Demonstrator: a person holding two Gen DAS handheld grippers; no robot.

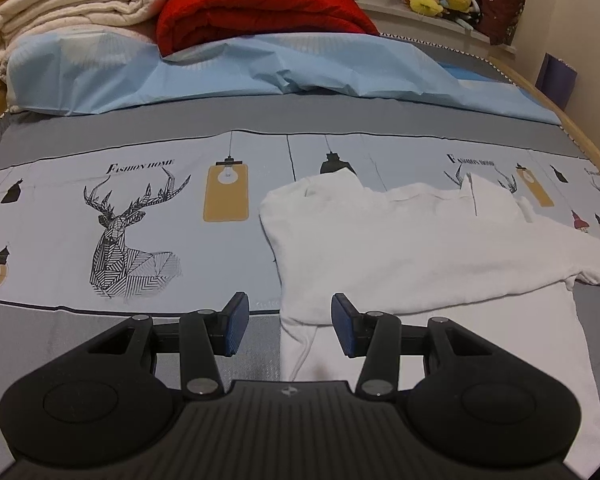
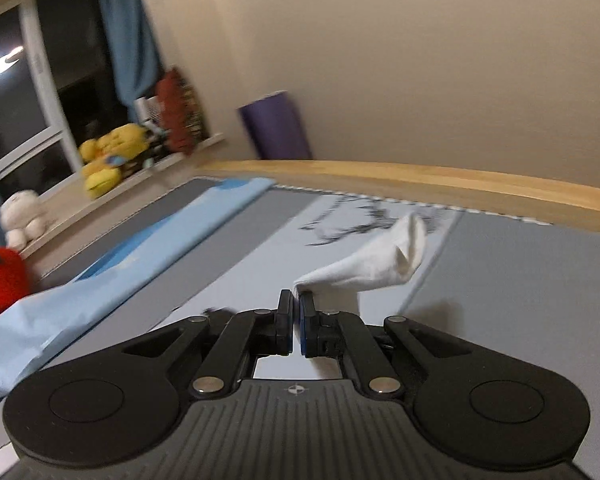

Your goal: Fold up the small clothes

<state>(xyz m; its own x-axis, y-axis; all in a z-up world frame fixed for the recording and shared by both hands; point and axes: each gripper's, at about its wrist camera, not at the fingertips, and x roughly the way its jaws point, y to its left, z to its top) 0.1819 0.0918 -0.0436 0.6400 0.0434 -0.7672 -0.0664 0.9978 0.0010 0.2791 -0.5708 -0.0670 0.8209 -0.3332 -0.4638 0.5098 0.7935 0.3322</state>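
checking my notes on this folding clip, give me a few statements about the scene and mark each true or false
1. The right gripper is shut on a corner of the white garment. True.
2. The left gripper has its jaws clamped on the garment. False: they stand open, nothing pinched.
3. A red blanket lies folded at the far end of the bed. True.
4. The printed deer is covered by the garment. False: it lies bare beside it.

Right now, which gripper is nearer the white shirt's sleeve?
Right. The right gripper is shut on the tip of the white shirt's sleeve, lifting it. The left gripper hangs open over the shirt's body, gripping nothing.
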